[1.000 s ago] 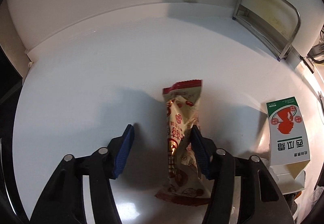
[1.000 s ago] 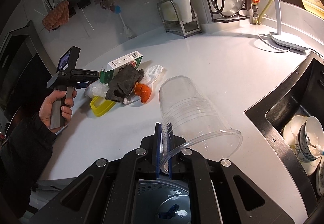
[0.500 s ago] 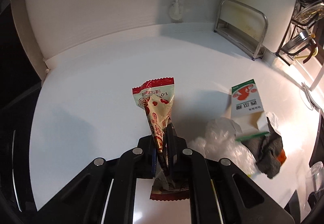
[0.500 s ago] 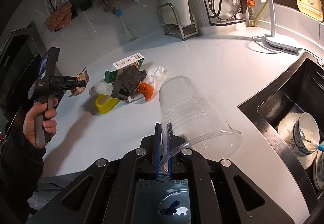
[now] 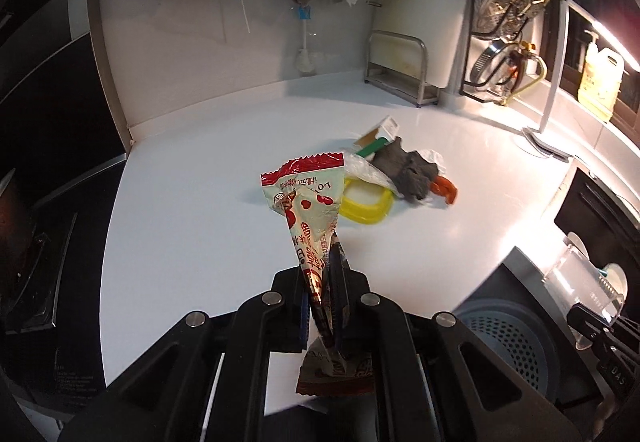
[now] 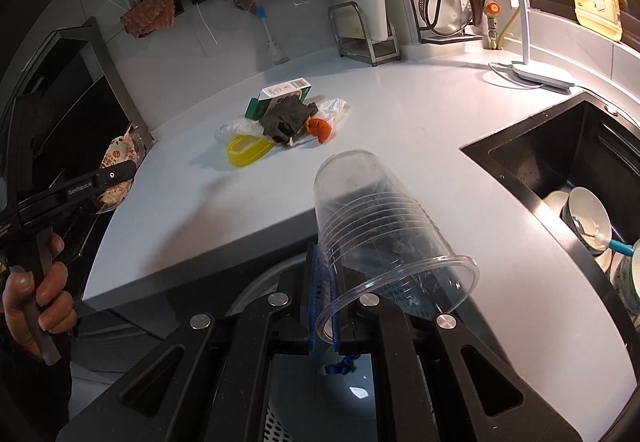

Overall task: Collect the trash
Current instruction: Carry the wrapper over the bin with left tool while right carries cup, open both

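Left wrist view shows the left gripper [image 5: 324,282] with jaws clamped on a snack wrapper [image 5: 310,202] above the bench [image 5: 180,202], while the right gripper [image 6: 325,302] pinches a clear plastic cup [image 6: 372,226] over a bin [image 6: 320,394].

Our left gripper [image 5: 325,282] is clamped tight, its jaws nearly together on a snack wrapper [image 5: 310,202] that sticks up toward twelve o'clock. Our right gripper [image 6: 324,282] is likewise closed, pinching the wall of a clear plastic cup [image 6: 380,226] leaning toward two o'clock.
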Demonstrator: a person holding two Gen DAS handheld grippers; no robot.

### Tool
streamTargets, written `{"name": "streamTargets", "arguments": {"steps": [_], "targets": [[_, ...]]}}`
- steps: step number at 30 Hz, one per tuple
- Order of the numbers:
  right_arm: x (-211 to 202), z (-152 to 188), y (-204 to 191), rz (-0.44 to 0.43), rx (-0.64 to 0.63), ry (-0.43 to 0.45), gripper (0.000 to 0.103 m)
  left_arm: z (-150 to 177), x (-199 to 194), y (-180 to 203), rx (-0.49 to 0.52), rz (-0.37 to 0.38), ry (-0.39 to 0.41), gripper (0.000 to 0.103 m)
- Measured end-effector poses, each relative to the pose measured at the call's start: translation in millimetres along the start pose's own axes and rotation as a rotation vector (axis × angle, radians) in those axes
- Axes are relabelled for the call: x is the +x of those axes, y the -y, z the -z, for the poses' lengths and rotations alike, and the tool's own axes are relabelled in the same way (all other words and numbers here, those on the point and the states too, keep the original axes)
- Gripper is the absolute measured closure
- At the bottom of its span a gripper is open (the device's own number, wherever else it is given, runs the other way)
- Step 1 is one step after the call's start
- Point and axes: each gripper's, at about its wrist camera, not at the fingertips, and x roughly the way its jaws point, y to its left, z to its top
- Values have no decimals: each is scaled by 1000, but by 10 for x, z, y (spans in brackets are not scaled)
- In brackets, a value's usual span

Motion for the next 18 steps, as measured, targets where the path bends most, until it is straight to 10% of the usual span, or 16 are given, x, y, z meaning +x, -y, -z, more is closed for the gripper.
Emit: {"name": "streamTargets", "arguments": {"steps": [18], "targets": [[-138, 893, 45, 24, -5, -105, 97, 1105, 88, 930, 73, 148, -185, 94]]}}
